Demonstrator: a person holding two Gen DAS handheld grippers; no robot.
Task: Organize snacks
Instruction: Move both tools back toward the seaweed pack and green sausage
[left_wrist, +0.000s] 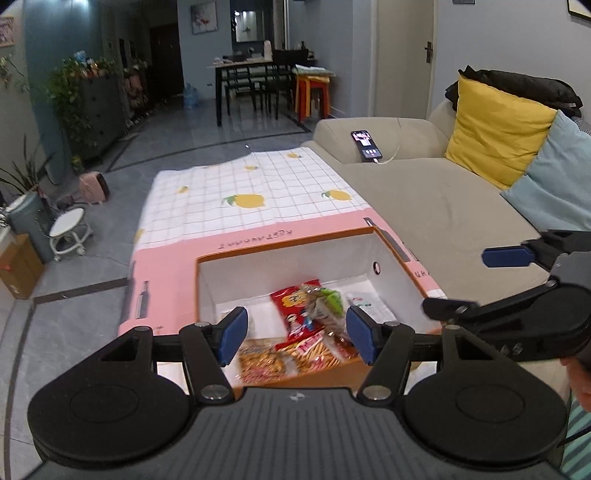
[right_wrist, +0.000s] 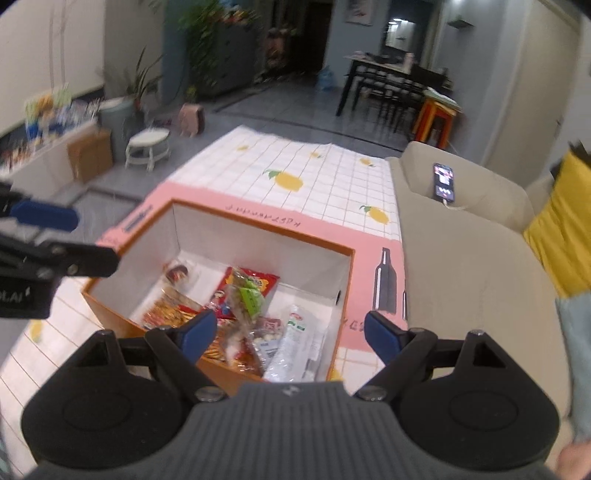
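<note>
A: What lies under the left gripper (left_wrist: 296, 334)?
B: The box (left_wrist: 280, 254), snack packets (left_wrist: 301, 314) inside, all on the table (left_wrist: 258, 184).
A: To its right?
B: The right gripper (right_wrist: 290, 334), then the sofa (left_wrist: 424, 206), a phone (left_wrist: 365, 144) on its armrest.

I am seeing the near snack packets (left_wrist: 266, 362) in the box (left_wrist: 280, 254) smearing into blur, their print unreadable. My left gripper's pads (left_wrist: 232, 334) are covering the packets behind them. The yellow cushion (right_wrist: 565, 236) is running off the right wrist view's edge, and the shelf (right_wrist: 44, 122) there is perhaps holding bottles.
</note>
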